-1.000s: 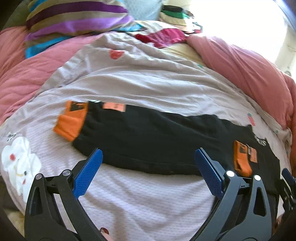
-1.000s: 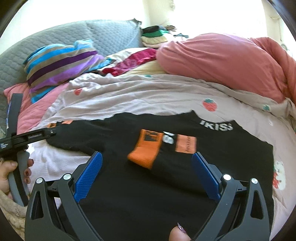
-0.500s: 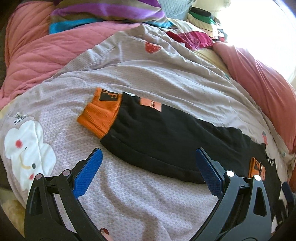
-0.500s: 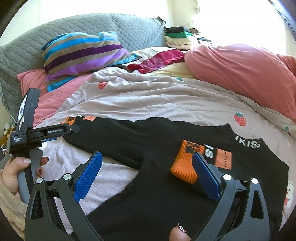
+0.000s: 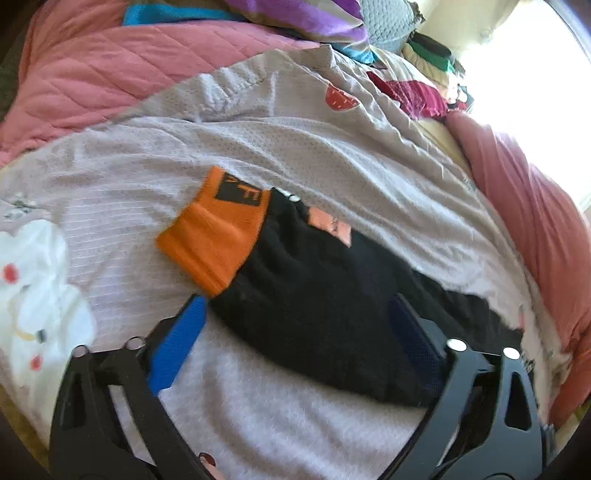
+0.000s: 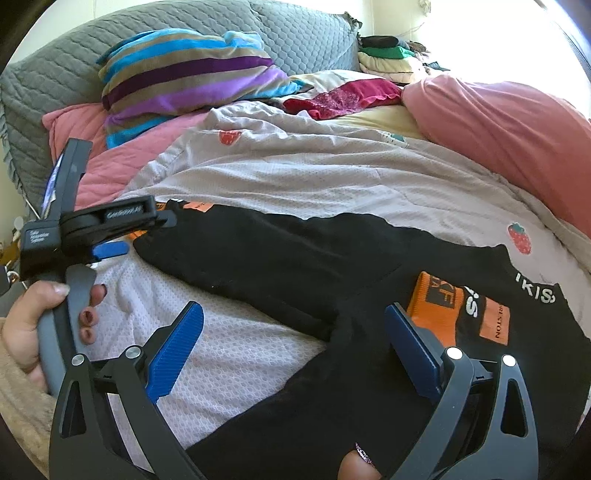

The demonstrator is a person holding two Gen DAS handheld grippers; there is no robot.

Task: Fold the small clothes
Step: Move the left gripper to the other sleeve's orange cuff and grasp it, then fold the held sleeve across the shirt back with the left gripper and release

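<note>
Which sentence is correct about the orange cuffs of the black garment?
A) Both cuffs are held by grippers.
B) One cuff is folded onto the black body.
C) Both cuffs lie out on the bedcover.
B: the right wrist view shows one orange cuff lying on the black garment, while the other cuff lies out on the bedcover.

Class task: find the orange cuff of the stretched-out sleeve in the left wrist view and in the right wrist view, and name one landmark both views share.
Left wrist view: orange cuff at centre-left, large, just beyond the left gripper.
Right wrist view: far left, mostly hidden behind the left gripper.
Shared landmark: the striped pillow.
</note>
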